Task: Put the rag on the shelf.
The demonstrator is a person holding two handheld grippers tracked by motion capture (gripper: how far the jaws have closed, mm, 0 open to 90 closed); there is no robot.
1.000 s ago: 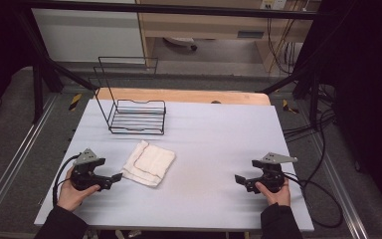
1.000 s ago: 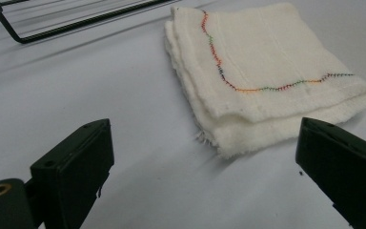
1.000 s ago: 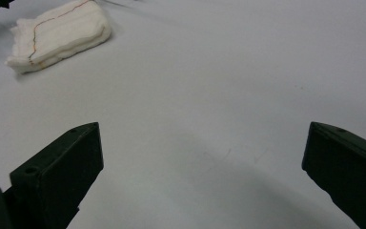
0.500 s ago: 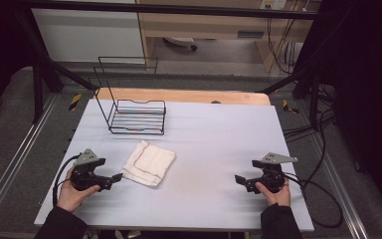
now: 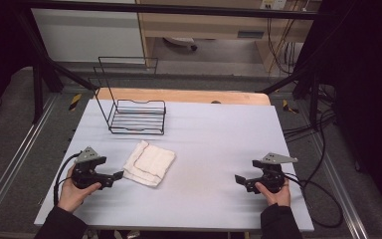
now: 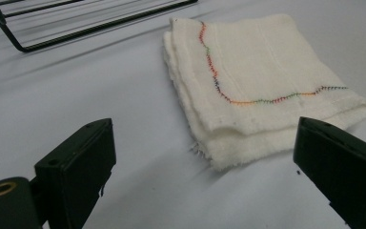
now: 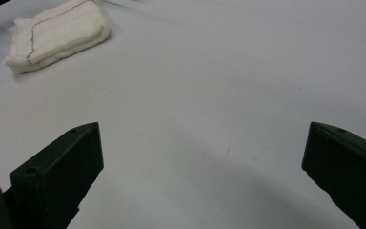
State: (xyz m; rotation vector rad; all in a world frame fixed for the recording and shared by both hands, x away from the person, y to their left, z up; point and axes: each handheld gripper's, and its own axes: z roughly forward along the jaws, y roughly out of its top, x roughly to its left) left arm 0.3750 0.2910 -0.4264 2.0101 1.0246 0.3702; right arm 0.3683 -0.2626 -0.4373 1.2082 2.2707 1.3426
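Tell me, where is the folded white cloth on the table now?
In the high view the folded white cloth lies left of centre on the table, just in front of the open left gripper and nearer than the wire rack.

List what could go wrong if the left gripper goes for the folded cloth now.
1. The folded cloth lies in loose layers with a frayed near corner; the left gripper, open just short of it, might pinch only the top layer and unfold it.
2. Jaws pushed along the table could bunch the cloth or slide it toward the wire rack.
3. The right gripper is far off, so it cannot readily steady it.
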